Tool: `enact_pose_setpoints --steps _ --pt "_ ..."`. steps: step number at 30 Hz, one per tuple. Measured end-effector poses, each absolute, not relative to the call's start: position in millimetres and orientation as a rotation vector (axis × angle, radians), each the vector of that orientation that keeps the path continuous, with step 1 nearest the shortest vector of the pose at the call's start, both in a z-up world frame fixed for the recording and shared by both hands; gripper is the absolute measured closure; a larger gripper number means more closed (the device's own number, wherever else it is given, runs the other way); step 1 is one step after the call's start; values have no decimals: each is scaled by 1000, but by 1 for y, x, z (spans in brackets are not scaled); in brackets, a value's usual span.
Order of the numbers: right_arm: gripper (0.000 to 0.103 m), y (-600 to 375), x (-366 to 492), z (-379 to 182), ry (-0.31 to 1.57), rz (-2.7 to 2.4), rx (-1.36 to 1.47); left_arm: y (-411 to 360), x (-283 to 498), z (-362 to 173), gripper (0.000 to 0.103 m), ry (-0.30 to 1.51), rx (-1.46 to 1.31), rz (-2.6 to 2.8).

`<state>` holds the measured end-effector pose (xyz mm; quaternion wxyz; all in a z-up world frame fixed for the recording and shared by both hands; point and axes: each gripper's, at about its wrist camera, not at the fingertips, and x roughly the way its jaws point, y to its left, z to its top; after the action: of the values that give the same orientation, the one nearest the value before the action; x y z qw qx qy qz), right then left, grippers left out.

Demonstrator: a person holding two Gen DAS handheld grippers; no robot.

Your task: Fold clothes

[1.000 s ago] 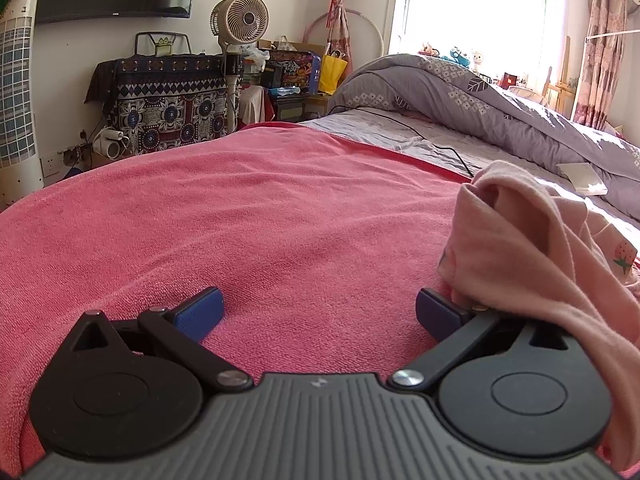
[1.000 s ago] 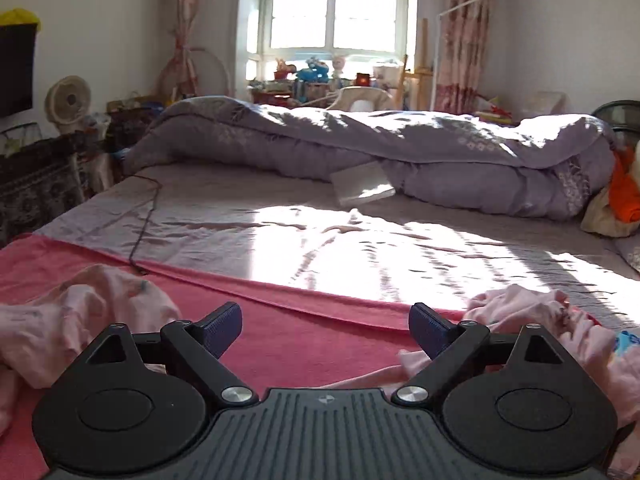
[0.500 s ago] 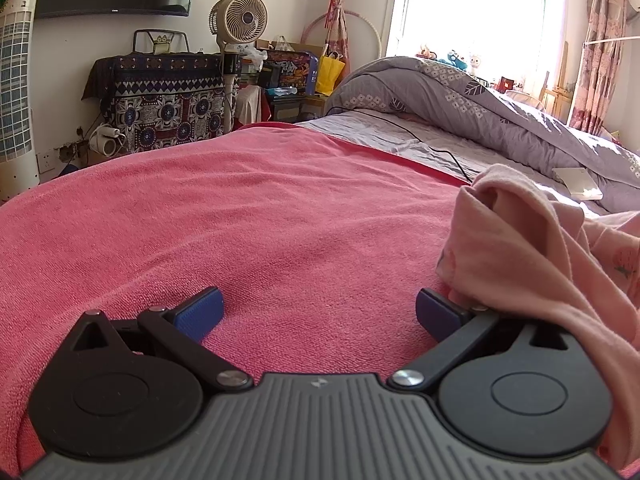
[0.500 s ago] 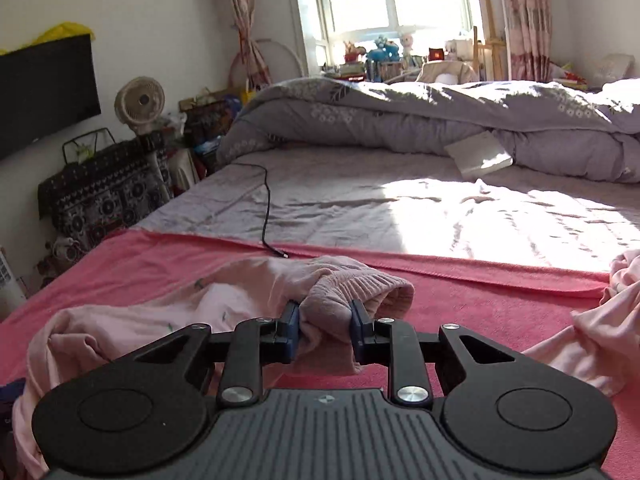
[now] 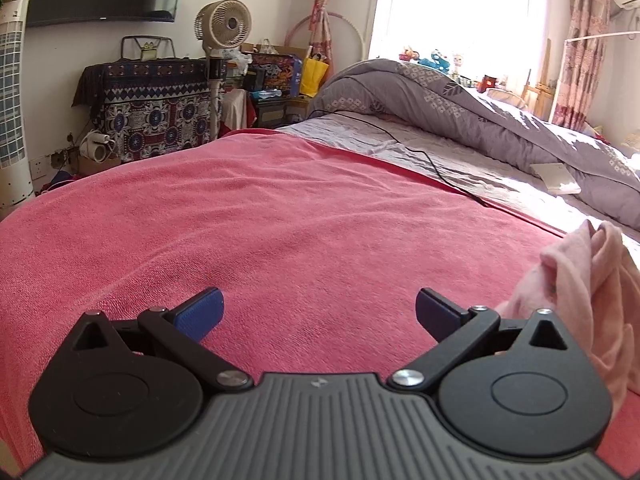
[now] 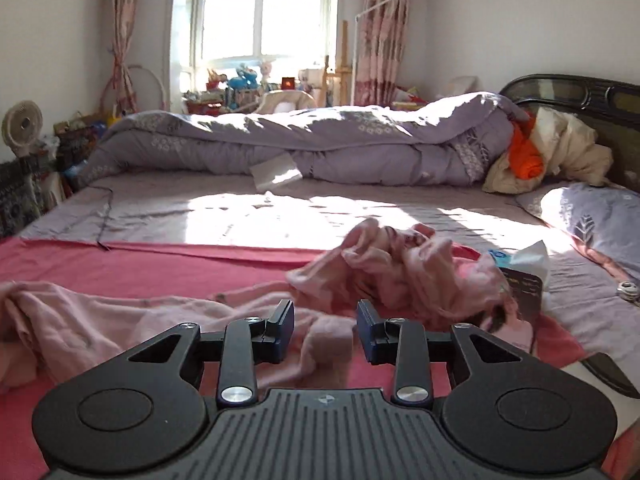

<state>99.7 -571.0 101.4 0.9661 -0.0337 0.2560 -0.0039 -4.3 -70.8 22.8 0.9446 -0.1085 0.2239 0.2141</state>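
A pale pink garment (image 6: 104, 320) lies spread on the red towel (image 6: 160, 268), stretching from the left to under my right gripper (image 6: 325, 326). The right gripper's jaws stand partly open with a fold of the garment lying between and below them, not pinched. A second crumpled pink garment (image 6: 404, 276) lies ahead to the right. In the left wrist view my left gripper (image 5: 319, 312) is wide open and empty over the bare red towel (image 5: 300, 232). The pink garment (image 5: 592, 292) lies bunched just right of its right finger.
A folded purple quilt (image 6: 320, 148) lies across the far side of the bed, with a white card (image 6: 276, 172) against it. A pillow (image 6: 592, 212) and a tissue pack (image 6: 524, 272) lie at right. A black cable (image 5: 420, 156) runs over the grey sheet.
My right gripper has let go of the pink garment's fold and opened partway, swinging right. The garment has slid off my left gripper's right finger, which now looks over bare towel.
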Motion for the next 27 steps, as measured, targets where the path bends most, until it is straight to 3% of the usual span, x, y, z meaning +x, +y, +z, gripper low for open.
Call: enact_pose_setpoints --steps 1,3,5,11,13,14,15,17,19,20,22,24,27 --pt "61 -572 98 91 518 -4 -72 -80 -10 27 0 457 -202 420" --pt "38 -573 94 72 518 7 -79 -100 -18 33 0 459 -168 358" --pt "28 -572 89 62 500 59 -50 -122 -24 37 0 455 -129 299" --pt "24 -542 77 32 533 200 -66 -173 4 17 0 409 78 358" --pt "24 -533 79 23 548 222 -73 -176 22 16 16 431 112 329" --pt "24 -527 78 19 555 233 -77 -174 29 22 35 421 145 327" --pt "24 -522 76 15 562 244 -81 -171 38 35 42 376 200 398" --pt "24 -516 77 9 562 253 -91 -160 56 64 40 262 293 600" --pt "24 -509 75 7 562 268 -102 -135 65 102 32 176 244 870" --pt "23 -507 74 6 558 282 -103 -124 60 115 23 156 197 904" --pt "21 -501 70 5 541 334 -108 -110 43 132 16 120 117 852" --pt "19 -489 65 5 513 416 -144 -112 23 128 0 133 92 653" --pt "16 -455 59 4 460 506 -246 -130 15 101 0 309 103 389"
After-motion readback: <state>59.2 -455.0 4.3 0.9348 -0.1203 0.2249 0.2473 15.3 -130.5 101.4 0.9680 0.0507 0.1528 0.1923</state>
